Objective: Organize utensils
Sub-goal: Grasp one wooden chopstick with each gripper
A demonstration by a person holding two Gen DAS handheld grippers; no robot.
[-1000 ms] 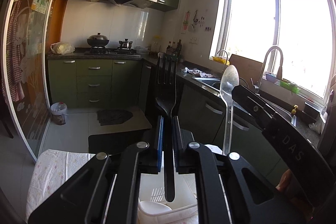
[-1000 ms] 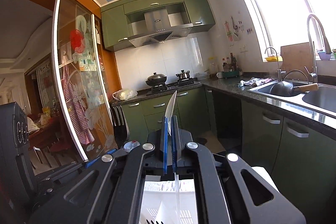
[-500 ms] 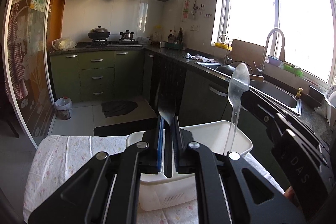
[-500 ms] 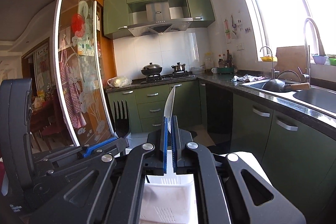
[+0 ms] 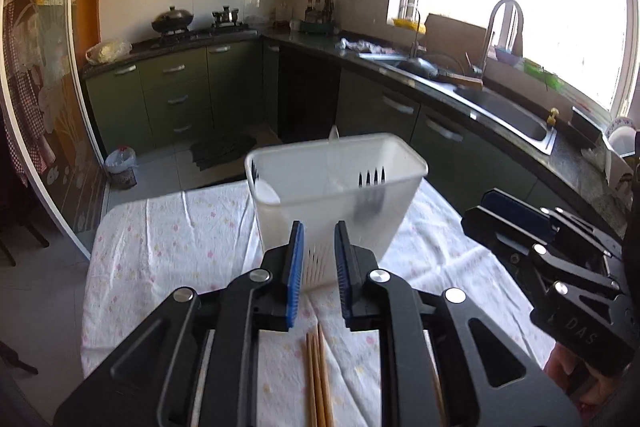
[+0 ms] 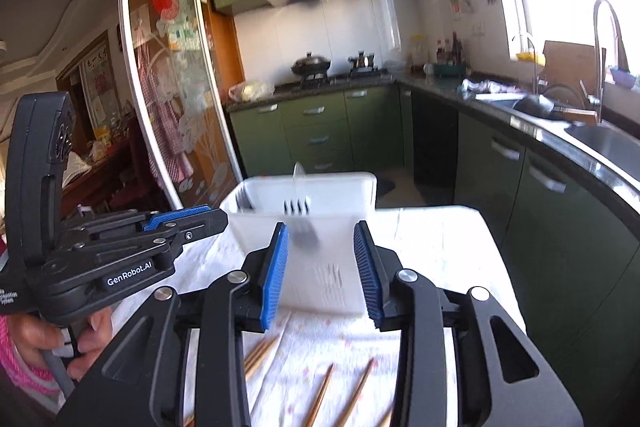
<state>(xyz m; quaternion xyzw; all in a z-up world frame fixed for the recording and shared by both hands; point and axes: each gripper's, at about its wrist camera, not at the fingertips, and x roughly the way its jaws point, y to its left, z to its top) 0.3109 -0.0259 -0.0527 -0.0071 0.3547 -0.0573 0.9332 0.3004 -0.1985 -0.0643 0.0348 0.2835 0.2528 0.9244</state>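
Open grippers (image 5: 316,277) before fork-holding caddy (image 5: 336,187)

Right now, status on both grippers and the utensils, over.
Left gripper open, empty. Right gripper open, empty. Black fork stands in white caddy. Chopsticks loose on tablecloth.

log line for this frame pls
left gripper: open, empty | right gripper: open, empty | black fork: in white caddy | chopsticks: on tablecloth, unpicked

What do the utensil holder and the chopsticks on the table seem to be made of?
Utensil holder: likely plastic, white and translucent; the black fork shows dimly through its wall. Chopsticks: probably wood or bamboo, given their matte tan-brown colour; blur hides any grain.
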